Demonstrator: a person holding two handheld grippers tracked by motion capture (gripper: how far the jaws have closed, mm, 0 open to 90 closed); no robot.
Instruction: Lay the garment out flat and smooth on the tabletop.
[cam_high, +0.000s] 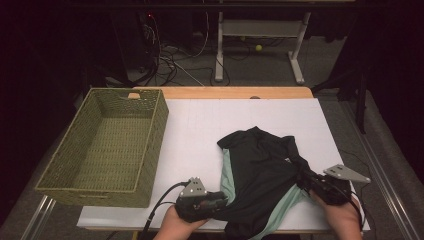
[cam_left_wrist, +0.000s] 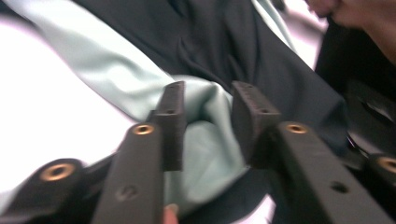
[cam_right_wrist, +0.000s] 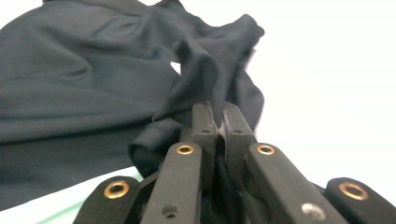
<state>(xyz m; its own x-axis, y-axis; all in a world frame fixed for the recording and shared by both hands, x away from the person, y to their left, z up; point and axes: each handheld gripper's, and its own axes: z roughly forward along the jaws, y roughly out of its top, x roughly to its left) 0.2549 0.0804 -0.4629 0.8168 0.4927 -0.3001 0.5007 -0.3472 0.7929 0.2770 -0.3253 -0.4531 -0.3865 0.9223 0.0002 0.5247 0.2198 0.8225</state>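
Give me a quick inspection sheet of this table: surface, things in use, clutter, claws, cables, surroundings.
Surface: white board on a wooden table, mostly bare.
Job's things: dark garment with a mint lining, crumpled at the near right; wicker basket at the left with nothing in it.
Clutter: nothing seen.
Claws: left claw stands open around a mint fold, pads not pressing it; right claw is shut on dark cloth.
Cables: one trails from the left claw off the near edge; a tangle lies on the floor behind.
Surroundings: dark room, white desk frame, small yellow ball on the floor.
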